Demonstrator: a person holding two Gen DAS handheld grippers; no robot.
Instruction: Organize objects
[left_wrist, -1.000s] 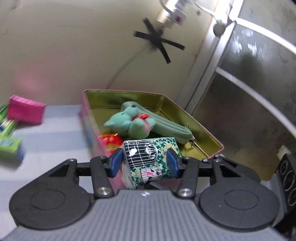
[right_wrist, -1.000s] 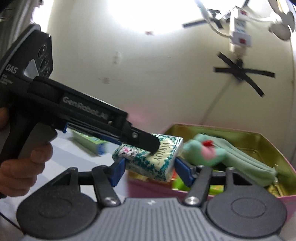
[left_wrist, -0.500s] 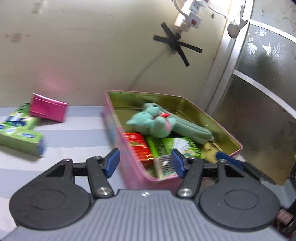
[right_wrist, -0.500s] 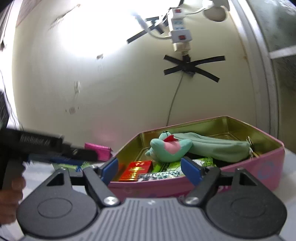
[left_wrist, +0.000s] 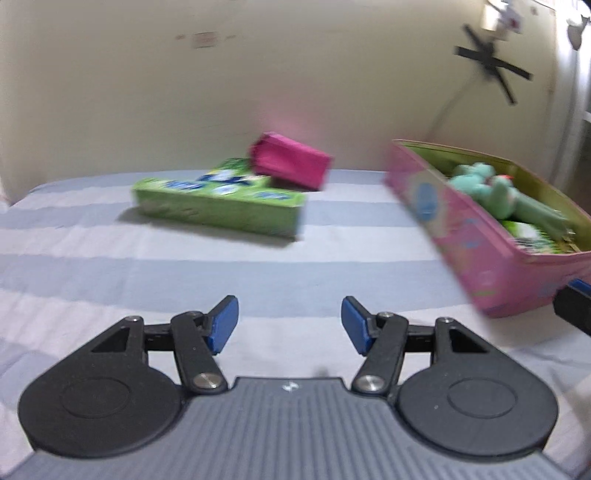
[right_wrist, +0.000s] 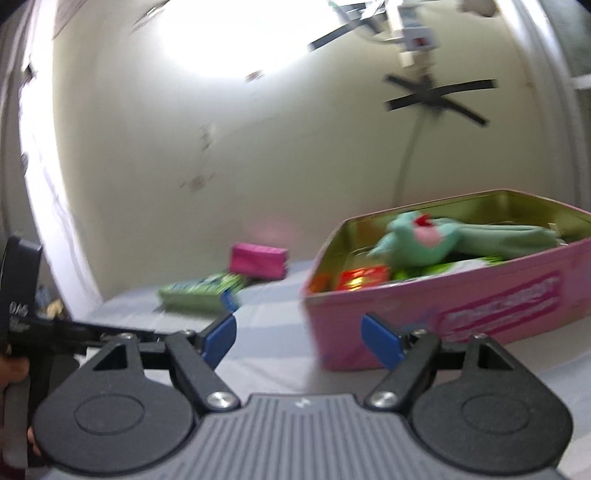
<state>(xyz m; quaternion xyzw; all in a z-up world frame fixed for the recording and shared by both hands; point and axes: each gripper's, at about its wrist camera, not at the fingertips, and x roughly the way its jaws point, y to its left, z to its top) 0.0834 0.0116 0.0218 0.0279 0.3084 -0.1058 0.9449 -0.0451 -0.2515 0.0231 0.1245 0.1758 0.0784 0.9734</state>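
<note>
Across the striped blue-and-white cloth (left_wrist: 258, 266) that covers the whole work surface, I see the pink tin (right_wrist: 461, 306) as the biggest thing, standing at the right with its gold inside showing and no lid on it. It holds a mint-green plush toy (right_wrist: 413, 243) lying on top of a long green pouch (right_wrist: 517, 236), with a red packet (right_wrist: 364, 277) and some green-and-white wrappers underneath near the tin's near corner. Well to the left of the tin, out on the cloth, lies a long green box (left_wrist: 218, 203), flat on its side; a magenta box (left_wrist: 291, 166) sits just behind it, tilted, and seems to lean on its far end, though the blur keeps me from being sure they touch. My left gripper (left_wrist: 289, 325) hangs low over bare cloth, pointing toward the green box, its blue pads (left_wrist: 221, 325) apart with nothing between them. My right gripper (right_wrist: 301, 338) faces the tin's near corner, jaws wide and empty. At the left edge of the right wrist view, a hand (right_wrist: 14, 373) grips the other tool's black handle.
</note>
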